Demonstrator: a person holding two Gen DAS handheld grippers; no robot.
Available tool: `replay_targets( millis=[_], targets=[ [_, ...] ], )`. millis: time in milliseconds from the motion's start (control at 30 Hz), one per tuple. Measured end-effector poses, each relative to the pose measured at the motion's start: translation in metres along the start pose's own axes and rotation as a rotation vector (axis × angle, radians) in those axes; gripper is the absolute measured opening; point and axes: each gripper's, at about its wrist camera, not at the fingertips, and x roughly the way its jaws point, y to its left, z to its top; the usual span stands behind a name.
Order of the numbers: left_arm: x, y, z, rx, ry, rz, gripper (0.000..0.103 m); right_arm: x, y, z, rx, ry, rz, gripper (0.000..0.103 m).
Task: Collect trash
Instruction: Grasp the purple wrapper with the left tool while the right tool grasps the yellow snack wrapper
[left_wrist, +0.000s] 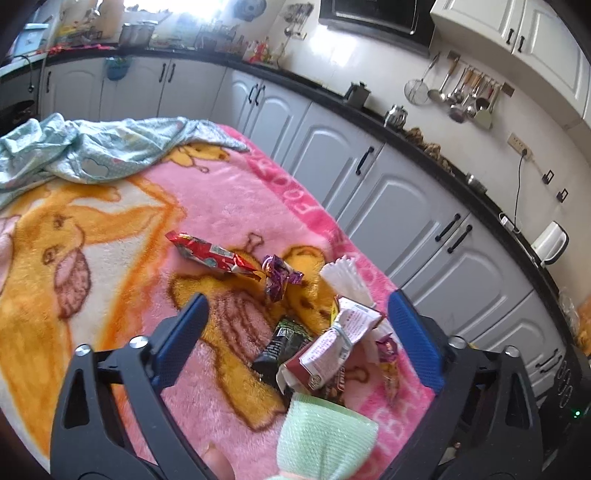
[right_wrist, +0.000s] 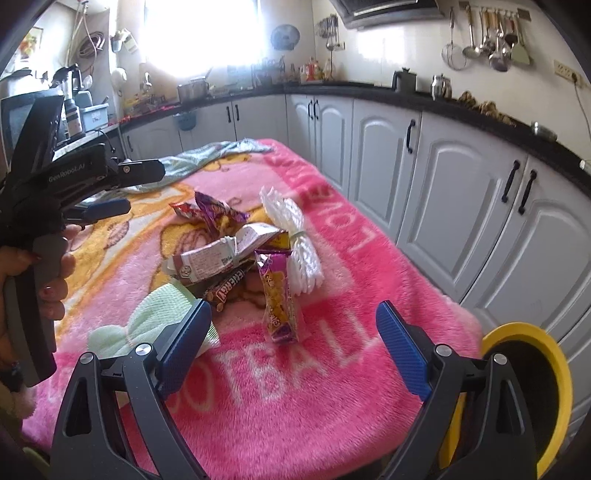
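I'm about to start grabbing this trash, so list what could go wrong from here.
1. The wrappers overlap in a heap, so the open right gripper may lift several and drop some.
2. The fluffy blanket could snag in the fingers.
3. The yellow bin sits below the table edge, so a loose piece might miss it.

Surface: pink plush blanket (right_wrist: 332, 369) with orange cartoon print, white lettering along edge. On it: pale blue cloth (left_wrist: 92, 147) crumpled at far end; trash pile near lettered edge — red wrapper (left_wrist: 207, 254), purple wrappers (left_wrist: 277, 277), crushed carton (right_wrist: 221, 254), white foam net (right_wrist: 295, 236), green foam net (right_wrist: 147, 325).
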Motion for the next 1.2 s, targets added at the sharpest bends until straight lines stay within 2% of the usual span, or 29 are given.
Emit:
replay_targets(
  millis=[100,267,333,400,500,600,667,733,767,1033,1200],
  targets=[
    [0.016,0.001,0.004,0.005,0.036,-0.002,0.074,0.019,-0.001,0.001,0.011,0.039,0.006,0.079],
    [0.045,0.003,0.01,0.001,0.092,0.002,0.066,0.052,-0.007,0.0,0.04,0.118,0.023,0.062],
    [0.053,0.005,0.011,-0.005,0.106,0.006,0.065,0.063,-0.01,-0.004,0.06,0.158,0.04,0.044],
    [0.06,0.006,0.011,-0.01,0.117,0.011,0.063,0.071,-0.012,-0.01,0.077,0.194,0.062,0.034],
    [0.07,0.009,0.012,-0.019,0.133,0.019,0.057,0.066,-0.013,-0.014,0.06,0.185,0.057,0.028],
    [0.078,0.011,0.013,-0.044,0.153,0.024,0.046,0.06,-0.019,-0.018,0.093,0.191,0.077,0.027],
    [0.083,0.013,0.014,-0.058,0.162,0.02,0.033,0.055,-0.023,-0.021,0.116,0.191,0.087,0.026],
    [0.084,0.013,0.015,-0.057,0.165,0.02,0.014,0.05,-0.026,-0.025,0.128,0.191,0.094,0.026],
    [0.084,0.013,0.014,-0.056,0.169,0.017,0.01,0.047,-0.027,-0.026,0.133,0.191,0.097,0.026],
    [0.065,0.011,0.01,-0.045,0.144,-0.019,0.006,0.025,-0.034,-0.033,0.178,0.173,0.109,0.025],
    [0.036,0.001,0.009,-0.03,0.084,-0.045,0.006,0.01,-0.036,-0.031,0.176,0.139,0.104,0.025]
  ],
)
